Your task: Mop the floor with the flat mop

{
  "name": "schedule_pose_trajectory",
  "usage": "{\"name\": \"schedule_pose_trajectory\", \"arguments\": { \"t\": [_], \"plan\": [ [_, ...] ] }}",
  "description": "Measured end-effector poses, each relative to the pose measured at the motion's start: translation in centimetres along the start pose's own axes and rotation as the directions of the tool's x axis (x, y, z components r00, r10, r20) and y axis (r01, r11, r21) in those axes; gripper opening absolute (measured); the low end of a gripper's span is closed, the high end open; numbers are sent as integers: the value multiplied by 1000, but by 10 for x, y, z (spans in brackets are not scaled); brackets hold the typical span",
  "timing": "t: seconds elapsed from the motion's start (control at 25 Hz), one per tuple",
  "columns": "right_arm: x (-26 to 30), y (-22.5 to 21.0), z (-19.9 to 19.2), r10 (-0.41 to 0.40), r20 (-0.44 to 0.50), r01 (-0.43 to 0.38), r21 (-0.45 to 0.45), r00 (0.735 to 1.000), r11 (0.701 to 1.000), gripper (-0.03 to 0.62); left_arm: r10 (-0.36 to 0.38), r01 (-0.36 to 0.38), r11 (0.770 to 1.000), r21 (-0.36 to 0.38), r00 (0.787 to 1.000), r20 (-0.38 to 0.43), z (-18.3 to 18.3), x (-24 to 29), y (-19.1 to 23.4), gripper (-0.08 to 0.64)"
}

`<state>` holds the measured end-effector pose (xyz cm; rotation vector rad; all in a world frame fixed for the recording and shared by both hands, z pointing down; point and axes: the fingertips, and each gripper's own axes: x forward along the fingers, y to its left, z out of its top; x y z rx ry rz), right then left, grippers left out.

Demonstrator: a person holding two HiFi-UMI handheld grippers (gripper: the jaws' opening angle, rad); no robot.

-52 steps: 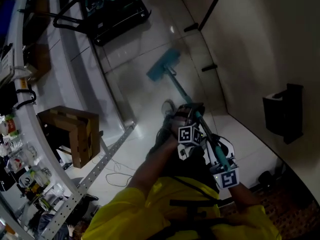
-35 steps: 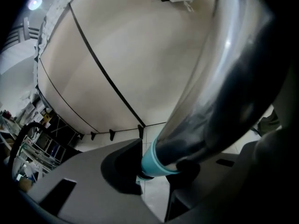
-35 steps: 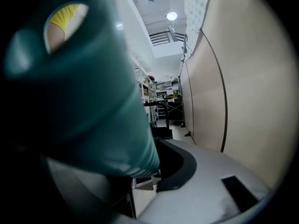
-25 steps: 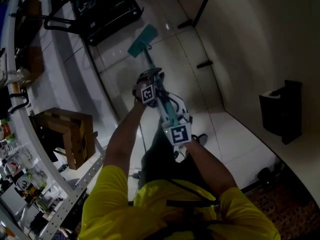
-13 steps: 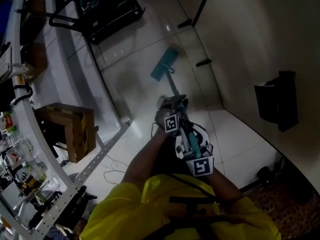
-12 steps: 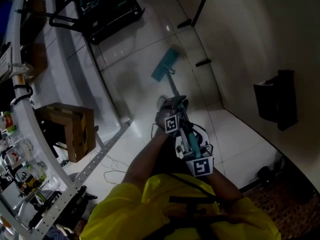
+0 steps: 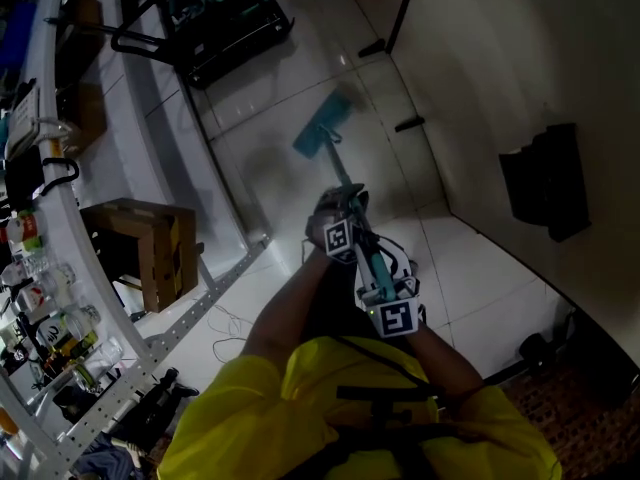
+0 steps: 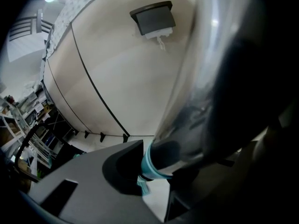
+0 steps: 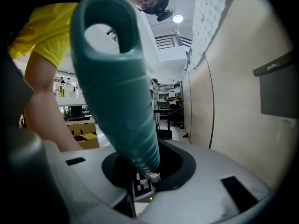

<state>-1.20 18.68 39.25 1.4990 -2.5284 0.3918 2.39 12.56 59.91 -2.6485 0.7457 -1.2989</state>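
- Our left claw is clamped round the mop. It sits lower on the pole, which fills its jaws.
- Our right claw is closed tight on the teal grip at the near end. We judge the far claw steers and the near one drives.
- The pad lies flat on the floor, far out and just left of the wall.
- The box at left is well apart from the pad.

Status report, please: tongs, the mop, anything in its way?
Left tongs shut on mop pole. Right tongs shut on teal handle end. Mop head down on floor; black rack ahead, apart.
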Motion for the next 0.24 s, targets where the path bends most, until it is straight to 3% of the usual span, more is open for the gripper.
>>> {"name": "schedule_pose_trajectory", "arguments": {
  "t": [0.08, 0.24],
  "plan": [
    [0, 6, 3, 12, 9, -12, -6, 1000, 1000, 66, 10, -9, 1000, 8, 1000, -13, -5, -6, 3, 89],
    [-3, 17, -2, 55, -90, -61, -59, 994, 996, 66, 12, -11, 1000, 26, 999, -42, -14, -20, 8, 89]
  ]
}}
